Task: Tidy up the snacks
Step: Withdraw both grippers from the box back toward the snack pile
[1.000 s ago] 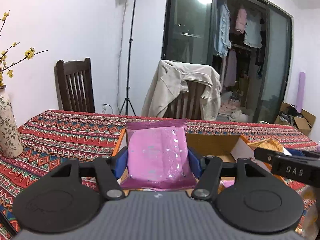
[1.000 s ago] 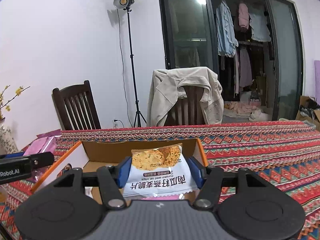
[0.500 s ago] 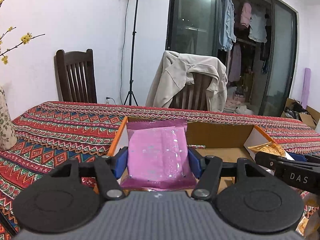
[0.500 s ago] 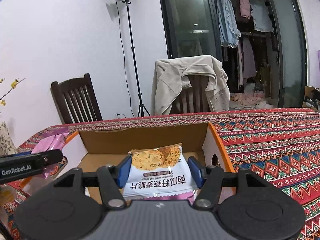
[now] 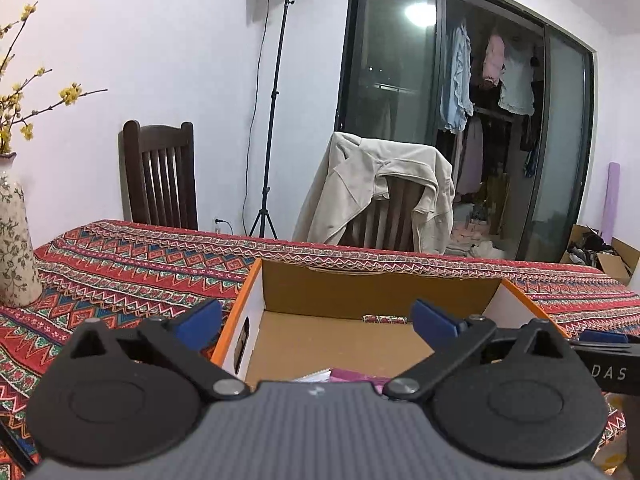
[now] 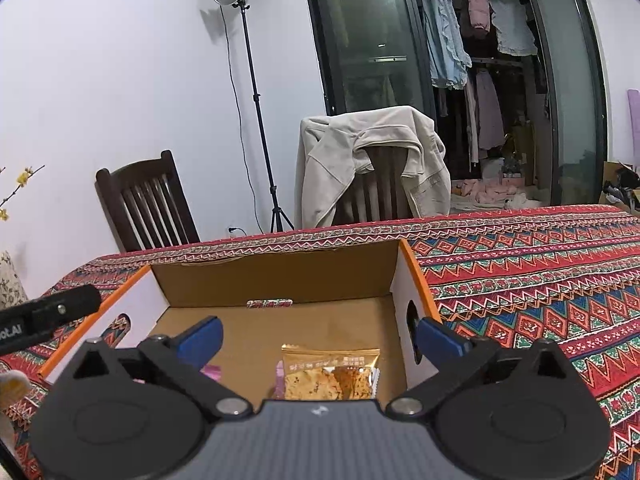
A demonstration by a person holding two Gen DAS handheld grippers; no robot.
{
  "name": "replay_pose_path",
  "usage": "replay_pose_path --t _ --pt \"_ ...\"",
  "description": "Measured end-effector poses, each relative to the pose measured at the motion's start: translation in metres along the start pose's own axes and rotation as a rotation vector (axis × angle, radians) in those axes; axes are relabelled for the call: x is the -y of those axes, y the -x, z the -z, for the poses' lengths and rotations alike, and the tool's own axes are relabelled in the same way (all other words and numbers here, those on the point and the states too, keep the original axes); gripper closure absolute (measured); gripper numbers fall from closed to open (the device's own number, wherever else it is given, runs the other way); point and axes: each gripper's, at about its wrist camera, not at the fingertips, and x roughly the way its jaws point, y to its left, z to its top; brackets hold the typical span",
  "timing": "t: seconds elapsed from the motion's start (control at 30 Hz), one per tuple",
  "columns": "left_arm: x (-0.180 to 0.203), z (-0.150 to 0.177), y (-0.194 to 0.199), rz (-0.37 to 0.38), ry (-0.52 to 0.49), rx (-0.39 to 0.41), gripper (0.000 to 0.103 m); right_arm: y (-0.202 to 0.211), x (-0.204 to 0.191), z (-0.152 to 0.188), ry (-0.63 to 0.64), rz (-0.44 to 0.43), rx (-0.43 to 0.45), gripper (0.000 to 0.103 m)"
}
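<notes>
1. My left jaws [image 5: 316, 320] are spreading wide with nothing between the blue pads; the pink packet [image 5: 352, 378] lies just below them on the floor of the cardboard box [image 5: 400, 292], only its edge showing.
2. My right jaws [image 6: 320, 338] are opening too, with no pad on the oat-crisp packet [image 6: 330, 374], which lies flat in the box below and between them.
3. Both snacks rest near the box's near side, I judge because I let go from above the near edge; the far part stays bare.
4. The box sits on a tabletop [image 6: 540, 272] under a red patterned cloth.
5. Beyond my jaws: a dark wooden chair [image 5: 160, 176], a chair draped with a beige jacket [image 5: 380, 196], a lamp stand [image 5: 276, 80], a vase [image 5: 16, 240] far left, and an open closet.
</notes>
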Motion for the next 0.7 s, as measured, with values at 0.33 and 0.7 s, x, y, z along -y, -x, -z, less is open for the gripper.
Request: replay_pose_path --t 0.33,0.7 --pt "0.002 -0.01 0.022 0.01 0.009 0.004 0.0 0.022 0.003 -0.005 0.006 0.019 0.021 0.0" --pt "0.002 -0.013 0.093 0.068 -0.03 0.073 0.0 0.097 0.012 0.004 0.039 0.003 0.063 0.0"
